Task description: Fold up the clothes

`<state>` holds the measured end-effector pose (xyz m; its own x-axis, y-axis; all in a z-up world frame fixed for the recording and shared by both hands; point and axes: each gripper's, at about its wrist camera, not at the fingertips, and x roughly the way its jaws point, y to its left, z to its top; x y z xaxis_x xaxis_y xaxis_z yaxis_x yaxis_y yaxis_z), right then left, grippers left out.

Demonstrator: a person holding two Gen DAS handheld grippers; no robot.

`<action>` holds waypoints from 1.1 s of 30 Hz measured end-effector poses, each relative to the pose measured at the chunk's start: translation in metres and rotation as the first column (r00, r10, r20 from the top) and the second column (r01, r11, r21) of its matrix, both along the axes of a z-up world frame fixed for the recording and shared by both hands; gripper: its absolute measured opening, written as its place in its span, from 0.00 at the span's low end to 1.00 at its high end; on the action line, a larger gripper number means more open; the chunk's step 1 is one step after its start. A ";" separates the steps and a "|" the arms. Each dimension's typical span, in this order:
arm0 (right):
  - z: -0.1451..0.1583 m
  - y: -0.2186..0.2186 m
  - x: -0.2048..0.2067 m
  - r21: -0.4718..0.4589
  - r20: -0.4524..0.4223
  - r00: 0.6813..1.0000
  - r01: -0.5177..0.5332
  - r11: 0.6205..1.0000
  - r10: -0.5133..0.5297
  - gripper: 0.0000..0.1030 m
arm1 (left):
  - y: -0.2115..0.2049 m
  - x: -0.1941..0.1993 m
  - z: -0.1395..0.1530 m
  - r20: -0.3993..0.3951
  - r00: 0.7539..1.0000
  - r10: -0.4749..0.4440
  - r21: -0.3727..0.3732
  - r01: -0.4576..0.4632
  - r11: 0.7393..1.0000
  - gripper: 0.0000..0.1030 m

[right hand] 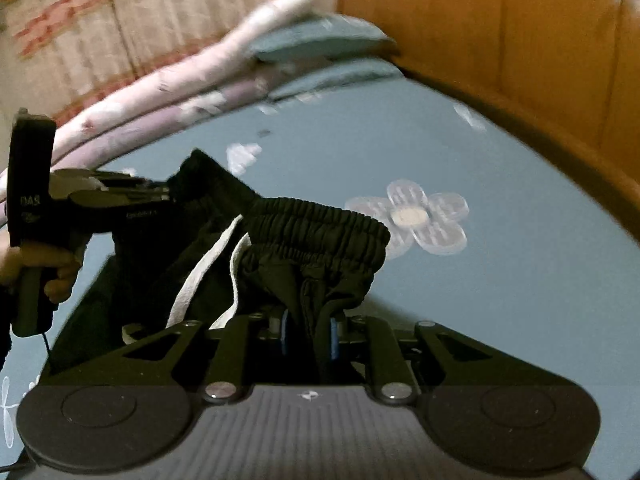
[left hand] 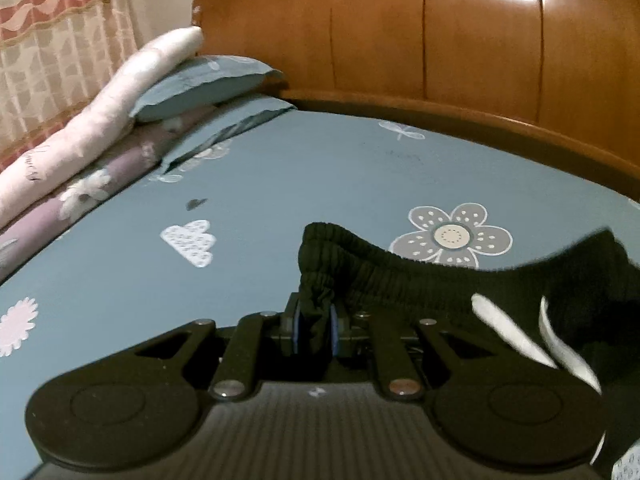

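A pair of black pants [left hand: 400,280] with an elastic waistband and white drawstrings [left hand: 504,328] hangs stretched above the blue bed sheet. My left gripper [left hand: 314,330] is shut on one end of the waistband, which bunches between its blue pads. In the right wrist view my right gripper [right hand: 308,334] is shut on the black pants [right hand: 316,240] just below the waistband. The white drawstrings [right hand: 200,276] dangle to its left. The left gripper [right hand: 160,196] shows at the left edge, held by a hand [right hand: 60,272], gripping the waistband's far end.
The blue sheet [left hand: 300,184] with flower and cloud prints covers the bed. A wooden headboard [left hand: 440,32] rises at the back. Folded quilts and a blue pillow [left hand: 200,84] are stacked along the left side, with a curtain [left hand: 60,40] behind them.
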<state>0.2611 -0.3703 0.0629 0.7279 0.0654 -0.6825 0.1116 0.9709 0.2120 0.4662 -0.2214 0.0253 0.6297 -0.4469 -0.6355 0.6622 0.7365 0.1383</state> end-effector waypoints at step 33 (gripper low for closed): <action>-0.091 -0.037 -0.006 0.154 -0.227 0.974 0.024 0.988 0.012 0.84 | 0.112 -0.085 -0.010 -0.294 0.951 0.097 -0.013 -0.105 0.994 0.37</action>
